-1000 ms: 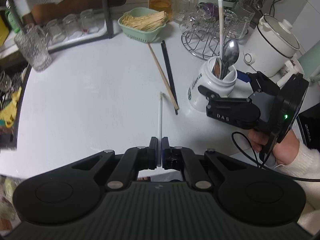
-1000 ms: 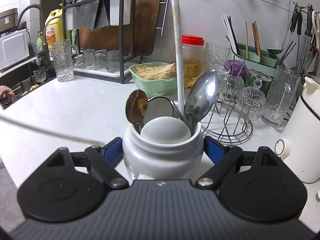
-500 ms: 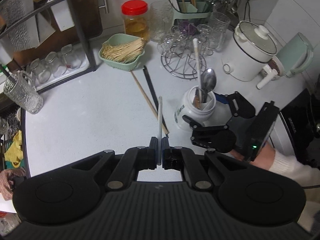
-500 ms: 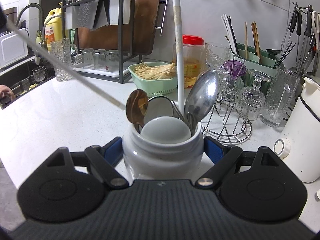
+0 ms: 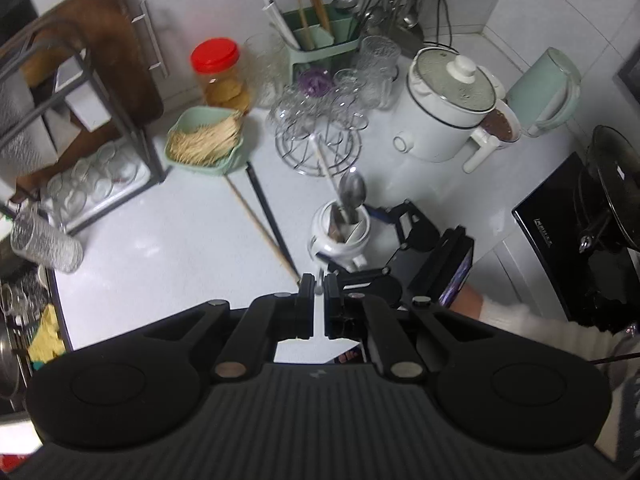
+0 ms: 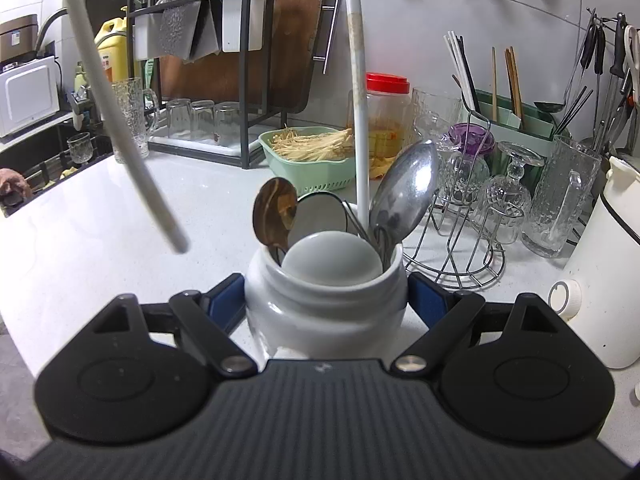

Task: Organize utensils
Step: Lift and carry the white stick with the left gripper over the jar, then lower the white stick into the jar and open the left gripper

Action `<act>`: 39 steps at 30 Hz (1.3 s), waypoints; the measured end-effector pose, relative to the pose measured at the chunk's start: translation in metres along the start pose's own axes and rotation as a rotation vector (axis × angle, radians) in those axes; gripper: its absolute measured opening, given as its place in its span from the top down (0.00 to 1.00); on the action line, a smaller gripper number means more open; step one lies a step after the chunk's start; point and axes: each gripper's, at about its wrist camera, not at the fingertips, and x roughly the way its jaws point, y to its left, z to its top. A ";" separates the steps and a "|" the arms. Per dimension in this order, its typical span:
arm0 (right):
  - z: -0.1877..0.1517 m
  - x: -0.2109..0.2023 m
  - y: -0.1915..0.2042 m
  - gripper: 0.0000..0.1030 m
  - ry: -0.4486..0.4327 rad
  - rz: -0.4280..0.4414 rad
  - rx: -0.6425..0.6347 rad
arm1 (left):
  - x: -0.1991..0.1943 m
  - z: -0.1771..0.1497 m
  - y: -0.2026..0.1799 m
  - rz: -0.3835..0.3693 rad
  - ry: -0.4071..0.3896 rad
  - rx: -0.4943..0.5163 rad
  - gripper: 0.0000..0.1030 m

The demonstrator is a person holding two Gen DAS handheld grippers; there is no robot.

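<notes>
We've lifted the white chopstick [image 6: 120, 120] in left tongs [image 5: 319, 290], now above jar [image 6: 324, 300] that right tongs [image 6: 326, 300] clamp; insertion next.

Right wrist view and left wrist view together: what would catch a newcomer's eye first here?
The white jar crammed with spoons, gripped from both sides by the right gripper near the counter's front edge. Next, the white chopstick slanting through the air toward it from the upper left, pinched in the left gripper. Behind, the green basket of pale sticks sits mid-counter.
</notes>
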 end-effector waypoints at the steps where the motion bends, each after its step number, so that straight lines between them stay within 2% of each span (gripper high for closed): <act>1: 0.000 0.000 0.000 0.13 -0.002 0.000 0.000 | -0.001 0.003 -0.002 0.002 -0.002 0.008 0.95; 8: -0.001 -0.001 0.001 0.13 -0.008 -0.003 0.002 | -0.005 0.023 -0.010 -0.006 0.002 0.035 0.95; 18: -0.001 -0.001 0.001 0.13 -0.009 -0.003 0.001 | -0.024 0.068 -0.025 -0.018 -0.076 0.108 0.95; 33: 0.001 0.000 0.000 0.13 0.001 -0.011 0.012 | 0.065 0.090 -0.027 -0.048 0.030 0.157 0.95; 39: 0.001 0.000 0.001 0.13 -0.002 -0.016 0.015 | 0.104 0.089 -0.028 -0.052 0.080 0.176 0.95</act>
